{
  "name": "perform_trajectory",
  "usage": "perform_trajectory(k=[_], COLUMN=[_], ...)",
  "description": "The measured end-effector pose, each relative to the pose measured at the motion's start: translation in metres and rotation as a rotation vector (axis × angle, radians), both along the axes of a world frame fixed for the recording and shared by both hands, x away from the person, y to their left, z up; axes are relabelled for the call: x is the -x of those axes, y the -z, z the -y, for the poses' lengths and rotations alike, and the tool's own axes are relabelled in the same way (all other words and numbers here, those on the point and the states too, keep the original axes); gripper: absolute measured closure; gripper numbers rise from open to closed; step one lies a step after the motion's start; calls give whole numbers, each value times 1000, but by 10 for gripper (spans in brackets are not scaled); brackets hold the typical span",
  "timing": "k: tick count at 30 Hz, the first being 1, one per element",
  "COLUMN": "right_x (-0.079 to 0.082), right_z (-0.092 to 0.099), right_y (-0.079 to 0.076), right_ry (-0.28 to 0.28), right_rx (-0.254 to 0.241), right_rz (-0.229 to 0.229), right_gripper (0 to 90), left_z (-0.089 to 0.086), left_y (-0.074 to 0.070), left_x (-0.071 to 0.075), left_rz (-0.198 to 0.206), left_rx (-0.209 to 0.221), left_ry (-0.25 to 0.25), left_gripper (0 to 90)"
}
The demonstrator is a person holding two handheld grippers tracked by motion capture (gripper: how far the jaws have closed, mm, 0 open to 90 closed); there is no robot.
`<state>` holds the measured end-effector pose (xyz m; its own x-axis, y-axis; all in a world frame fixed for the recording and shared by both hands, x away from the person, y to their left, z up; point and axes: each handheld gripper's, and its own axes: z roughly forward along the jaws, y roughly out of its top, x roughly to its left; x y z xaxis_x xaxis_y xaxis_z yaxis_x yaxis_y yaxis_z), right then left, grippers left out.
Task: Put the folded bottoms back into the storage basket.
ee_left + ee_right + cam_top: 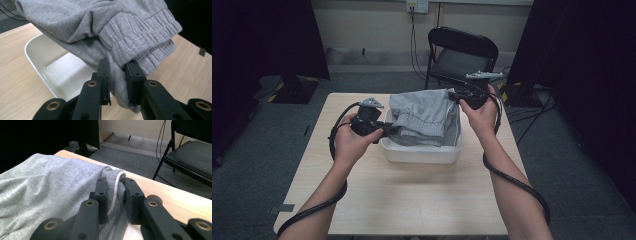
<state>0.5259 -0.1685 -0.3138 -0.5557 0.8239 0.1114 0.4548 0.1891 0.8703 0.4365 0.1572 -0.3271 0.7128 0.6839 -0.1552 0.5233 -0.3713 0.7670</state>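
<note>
At the bottom of the high view, two forearms rise from the lower edge over the pale wooden table (412, 200), each with a black cable trailing along it. A little above centre, the left claw (393, 130) sits left of the frame's middle, held level and pointing right, clamped on the near left edge of a grey garment (424, 117). In the left gripper view that claw (117, 75) fills the lower middle of the frame, its black jaws pressed on a fold of grey knit just below a ribbed elastic cuff (140, 35), which hangs across the upper right. Beneath the cloth, at the left of that view, lies the white tub (37, 53), its inside bare where it can be seen. In the high view the tub (422, 152) stands at the centre of the table and the garment hangs bunched above and into it, stretched between the two claws. The right claw (454, 96) is higher and to the right of centre, closed on the garment's far right corner. In the right gripper view this claw (116, 192) pinches a gathered edge with a white drawstring (117, 187) running between its jaws. Beyond the table, at the top of the high view, stands a black folding chair (462, 55) on grey carpet.
</note>
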Motion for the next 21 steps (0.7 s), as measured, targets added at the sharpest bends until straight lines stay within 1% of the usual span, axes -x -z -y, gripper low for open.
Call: perform_trajectory(k=[2, 4, 9, 12, 16, 20, 21], right_x=[-1, -2, -3, -4, -5, -6, -6], right_z=[1, 1, 2, 3, 3, 2, 2], right_y=[1, 2, 7, 10, 15, 19, 20], right_ry=[5, 7, 12, 16, 18, 23, 22], right_rx=[-1, 0, 8, 1, -3, -2, -4], right_rz=[-1, -1, -5, -9, -11, -15, -16], right_gripper=[750, 750, 750, 750, 750, 750, 750], left_z=[-1, -1, 1, 1, 1, 2, 2], left_y=[2, 5, 10, 13, 17, 19, 20], left_x=[-3, -5, -6, -8, -8, -8, -8], left_rz=[-6, -17, -17, -15, -24, -20, -26], left_rx=[5, 21, 13, 12, 10, 4, 7], left_ry=[-6, -12, -10, -16, -23, -25, -25], left_gripper=[764, 764, 763, 763, 763, 763, 764])
